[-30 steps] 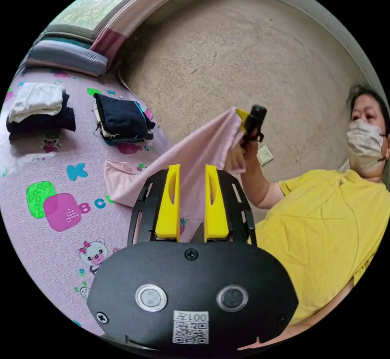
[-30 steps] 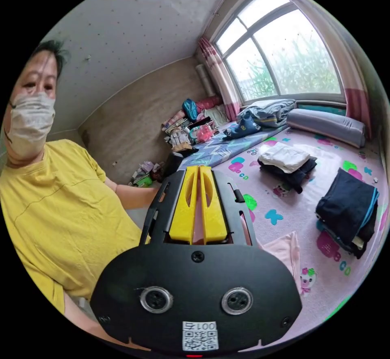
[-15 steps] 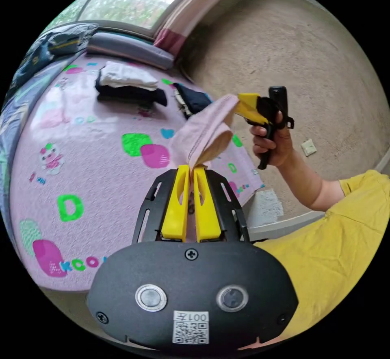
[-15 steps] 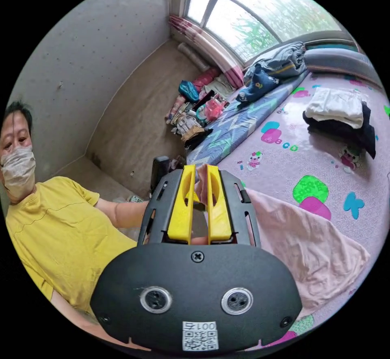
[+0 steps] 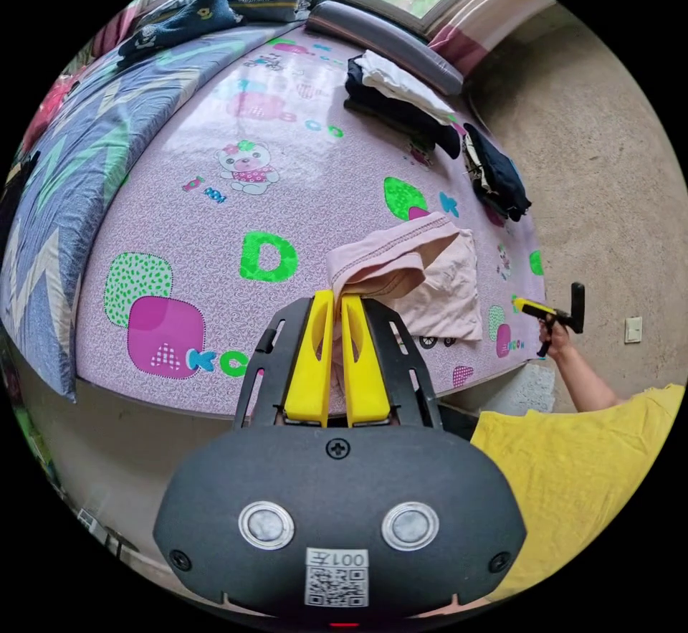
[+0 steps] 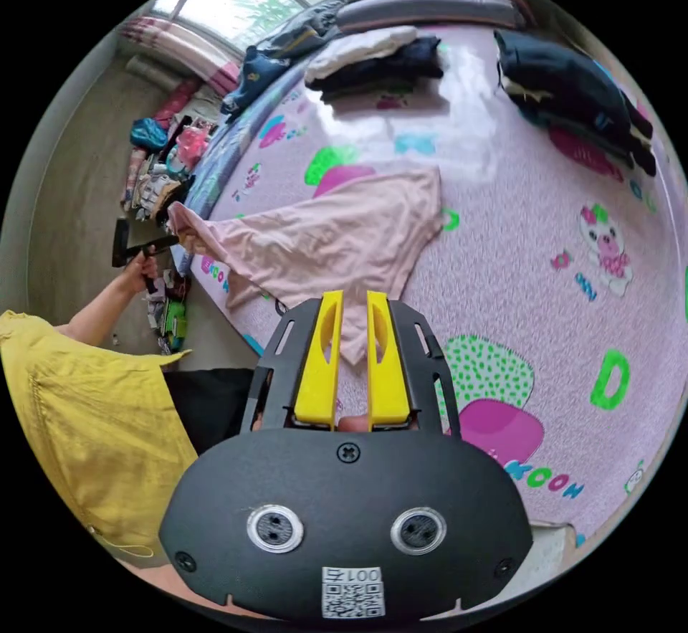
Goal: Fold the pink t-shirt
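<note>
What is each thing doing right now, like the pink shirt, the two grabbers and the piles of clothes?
Pink t-shirt: spread out on the mat, one end lifted by each gripper.
Left gripper: shut on the t-shirt.
Right gripper: shut on the t-shirt.
White-topped pile: folded and stacked on the mat.
Dark pile: folded and stacked on the mat.
Mat: lying flat.

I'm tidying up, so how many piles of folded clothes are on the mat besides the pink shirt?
2. One pile with a white piece on top lies near the long grey cushion; one dark pile lies beside it, toward the mat's edge. More may be out of view.
</note>
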The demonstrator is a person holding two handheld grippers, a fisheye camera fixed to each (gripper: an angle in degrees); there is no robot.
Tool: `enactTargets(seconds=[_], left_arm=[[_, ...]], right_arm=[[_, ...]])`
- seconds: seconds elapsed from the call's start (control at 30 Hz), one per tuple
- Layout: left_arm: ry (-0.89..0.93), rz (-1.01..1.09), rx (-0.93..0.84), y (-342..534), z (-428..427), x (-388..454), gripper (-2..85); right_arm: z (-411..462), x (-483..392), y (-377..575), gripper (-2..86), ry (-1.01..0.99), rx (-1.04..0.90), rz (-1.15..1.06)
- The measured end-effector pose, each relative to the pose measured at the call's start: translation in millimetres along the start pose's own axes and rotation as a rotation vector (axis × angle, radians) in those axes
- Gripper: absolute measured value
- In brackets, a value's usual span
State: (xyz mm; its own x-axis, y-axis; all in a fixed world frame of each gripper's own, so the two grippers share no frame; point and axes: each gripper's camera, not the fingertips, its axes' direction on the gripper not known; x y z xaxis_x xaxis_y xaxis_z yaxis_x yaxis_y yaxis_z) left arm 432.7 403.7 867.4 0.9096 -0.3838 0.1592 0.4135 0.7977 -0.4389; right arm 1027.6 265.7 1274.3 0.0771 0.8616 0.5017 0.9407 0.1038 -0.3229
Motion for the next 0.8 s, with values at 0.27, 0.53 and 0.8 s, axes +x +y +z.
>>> enactTargets(seconds=[0.27,0.53,0.8], left_arm=[[-0.052,-0.058,-0.04,-19.0,-5.6,25.1,-0.9],[-0.046,-0.063,-0.063,-28.7,-15.4,24.7,-0.9],[0.064,0.026,-0.065,-40.8,-50.4,-9.0,-0.9]], right_arm=[[86.4,59.2,49.4,6.4,-0.157,-0.17,0.175],[96.5,94.3,58.2,2.1,-0.252,-0.076,0.367],[-9.5,54.0,93.9,0.8,-0.357,0.305,0.196]])
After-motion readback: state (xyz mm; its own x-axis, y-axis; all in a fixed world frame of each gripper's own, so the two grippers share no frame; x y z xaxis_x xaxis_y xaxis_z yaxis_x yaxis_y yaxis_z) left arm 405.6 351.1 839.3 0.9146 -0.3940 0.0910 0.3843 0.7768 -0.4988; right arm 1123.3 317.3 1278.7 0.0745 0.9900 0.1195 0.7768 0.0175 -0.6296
